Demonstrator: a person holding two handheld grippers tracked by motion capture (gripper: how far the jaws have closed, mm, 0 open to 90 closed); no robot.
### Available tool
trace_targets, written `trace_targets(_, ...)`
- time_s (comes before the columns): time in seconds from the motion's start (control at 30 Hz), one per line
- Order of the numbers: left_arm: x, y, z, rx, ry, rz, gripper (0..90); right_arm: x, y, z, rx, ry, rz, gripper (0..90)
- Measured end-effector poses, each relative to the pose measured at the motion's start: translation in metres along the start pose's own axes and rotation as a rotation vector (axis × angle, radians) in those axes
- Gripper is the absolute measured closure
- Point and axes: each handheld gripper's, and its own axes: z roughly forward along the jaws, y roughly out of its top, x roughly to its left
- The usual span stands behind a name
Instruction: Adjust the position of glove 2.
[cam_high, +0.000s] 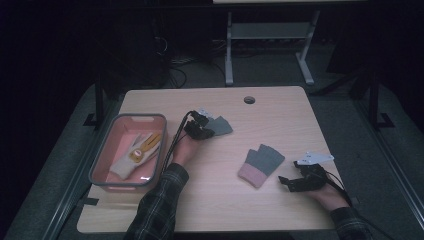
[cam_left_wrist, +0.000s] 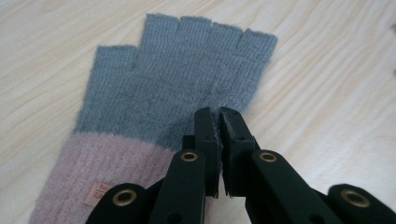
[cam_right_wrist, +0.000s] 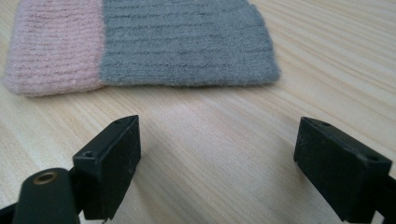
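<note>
Gloves lie about your desk (cam_high: 280, 105): one (cam_high: 136, 152) sits in the pink bin (cam_high: 100, 159). Your left tongs (cam_left_wrist: 219, 116) are clenched on a grey-and-pink glove's (cam_left_wrist: 187, 79) edge; lift it binward next. Your right tongs (cam_right_wrist: 217, 140) gape, released, near the other glove (cam_right_wrist: 140, 42).

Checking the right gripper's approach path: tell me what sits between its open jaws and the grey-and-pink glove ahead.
Nothing: in the right gripper view only bare wooden table separates the right gripper from the glove.
</note>
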Motion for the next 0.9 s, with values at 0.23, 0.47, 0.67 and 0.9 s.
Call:
trace_targets(0.23,-0.008,0.006,-0.02,-0.024,-0.016,-0.019,86.5,-0.003,0.002,-0.002,0.01,0.011,0.001,21.9)
trace_targets(0.47,-0.014,0.009,-0.036,-0.043,-0.038,-0.025,86.5,0.004,0.013,-0.007,-0.018,0.062,-0.015,60.9)
trace_targets(0.67,-0.02,0.008,-0.045,-0.058,-0.062,-0.04,86.5,0.013,0.021,0.004,0.019,0.129,-0.032,86.9)
trace_targets(0.9,-0.027,0.008,-0.051,-0.063,-0.077,-0.035,86.6,0.031,0.036,0.024,0.052,0.176,-0.06,90.0)
